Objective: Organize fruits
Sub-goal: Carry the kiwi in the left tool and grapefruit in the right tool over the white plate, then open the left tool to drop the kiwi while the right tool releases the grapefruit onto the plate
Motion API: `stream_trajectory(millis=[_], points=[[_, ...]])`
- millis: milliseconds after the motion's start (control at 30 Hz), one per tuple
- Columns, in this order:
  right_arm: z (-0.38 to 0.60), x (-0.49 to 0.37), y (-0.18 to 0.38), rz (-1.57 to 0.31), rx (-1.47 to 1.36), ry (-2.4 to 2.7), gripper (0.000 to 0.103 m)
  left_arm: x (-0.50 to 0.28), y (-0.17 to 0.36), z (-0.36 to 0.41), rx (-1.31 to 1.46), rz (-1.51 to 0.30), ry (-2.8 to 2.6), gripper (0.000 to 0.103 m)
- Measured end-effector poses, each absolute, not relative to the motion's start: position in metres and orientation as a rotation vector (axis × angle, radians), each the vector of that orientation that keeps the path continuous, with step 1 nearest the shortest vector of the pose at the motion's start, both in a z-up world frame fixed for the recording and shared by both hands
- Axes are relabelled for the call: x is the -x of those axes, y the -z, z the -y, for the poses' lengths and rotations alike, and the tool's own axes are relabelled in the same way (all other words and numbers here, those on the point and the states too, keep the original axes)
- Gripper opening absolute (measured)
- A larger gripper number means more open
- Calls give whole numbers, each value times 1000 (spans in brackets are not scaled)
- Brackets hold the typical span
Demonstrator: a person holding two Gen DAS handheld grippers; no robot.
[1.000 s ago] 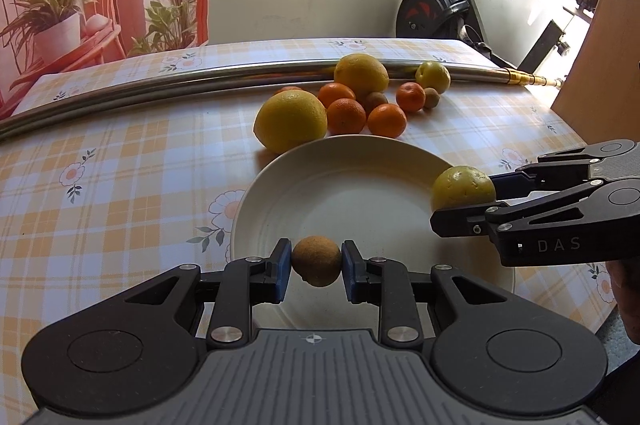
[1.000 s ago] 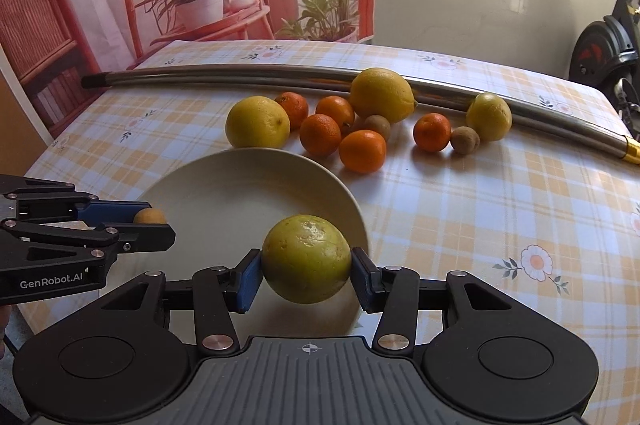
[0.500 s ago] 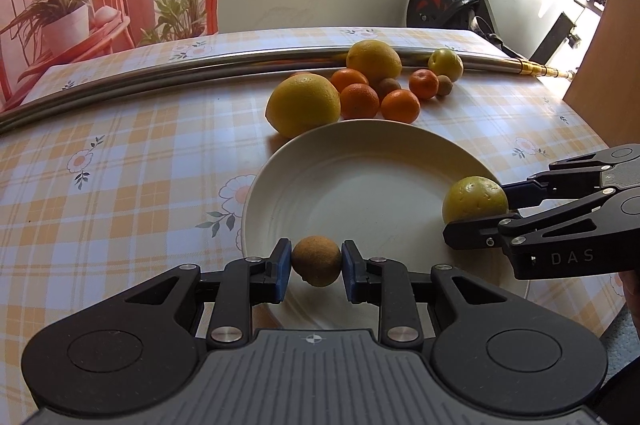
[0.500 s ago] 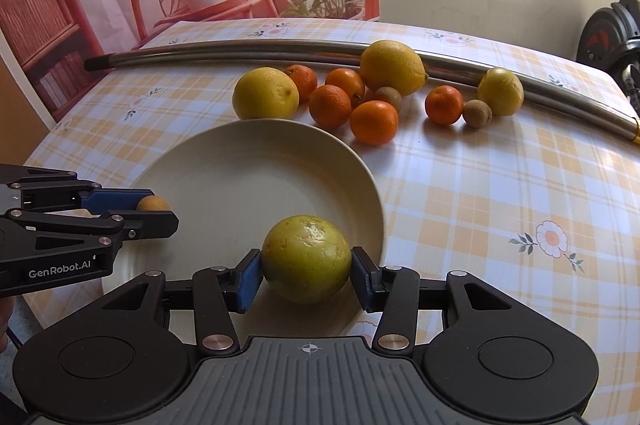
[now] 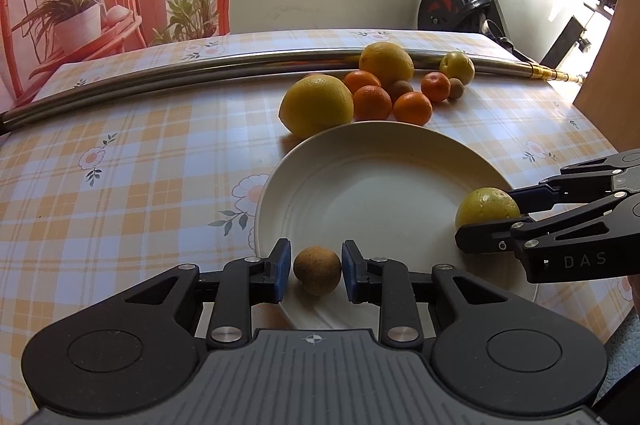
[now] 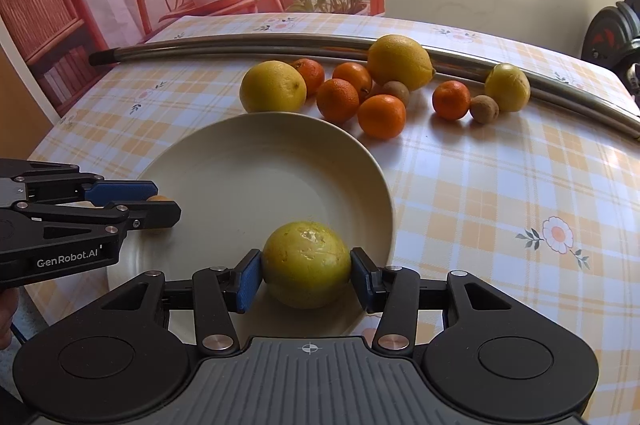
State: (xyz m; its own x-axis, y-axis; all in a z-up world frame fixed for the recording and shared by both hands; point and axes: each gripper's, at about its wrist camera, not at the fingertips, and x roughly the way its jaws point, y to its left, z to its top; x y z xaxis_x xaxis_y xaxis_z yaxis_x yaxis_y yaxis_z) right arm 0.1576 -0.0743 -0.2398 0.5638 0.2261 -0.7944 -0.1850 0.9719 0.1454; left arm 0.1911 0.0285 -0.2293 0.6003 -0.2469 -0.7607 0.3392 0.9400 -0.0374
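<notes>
Orange-and-white plaid oilcloth with printed daisies covers the table (image 5: 120,153), smooth and faintly glossy. Beyond it stand a pale marbled wall, a backdrop showing a red rattan chair with potted plants, and an exercise bike (image 5: 472,5) off to the right of my left gripper.

My left gripper (image 5: 316,271) is nearly fully closed, its blue pads pinching a small brown round fruit (image 5: 317,270) with a dull, rough skin. This fruit sits at the near rim of a wide, shallow cream plate (image 5: 380,185), ceramic in look, with faint concentric rings; whether it touches the plate I cannot tell.

My right gripper (image 6: 306,275) is partly open, its pads pressed to both sides of a yellow-green round fruit (image 6: 306,265) with scuffed, mottled skin. That fruit is over the plate's near right portion, low against the surface. Seen from my left gripper, the right one enters from the right side, its black fingers bracketing the same fruit.

Ahead of both grippers, past the plate's far rim, lies the loose fruit: two large lemons (image 6: 273,87), pebbled and oval; five glossy mandarins (image 6: 381,116); two more small brown fruits (image 6: 484,108); and another yellow-green fruit (image 6: 507,87). Behind them runs a long polished steel tube (image 5: 160,69), ending in a brass fitting.
</notes>
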Motion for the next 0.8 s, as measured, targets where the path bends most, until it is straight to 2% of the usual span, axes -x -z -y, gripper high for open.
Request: stream_trajectory(millis=[400,567,800], points=[[77,-153,232,-916,-54,-235,44,-189,226,-31,-96,-852,332,30],[80,-152,228,-897,-69,-234,44,-189,222,-32,-78,-839,334,37],[86,-152,218,-857,-91,-219,44,-191,214,-35,-41,-824,339,37]])
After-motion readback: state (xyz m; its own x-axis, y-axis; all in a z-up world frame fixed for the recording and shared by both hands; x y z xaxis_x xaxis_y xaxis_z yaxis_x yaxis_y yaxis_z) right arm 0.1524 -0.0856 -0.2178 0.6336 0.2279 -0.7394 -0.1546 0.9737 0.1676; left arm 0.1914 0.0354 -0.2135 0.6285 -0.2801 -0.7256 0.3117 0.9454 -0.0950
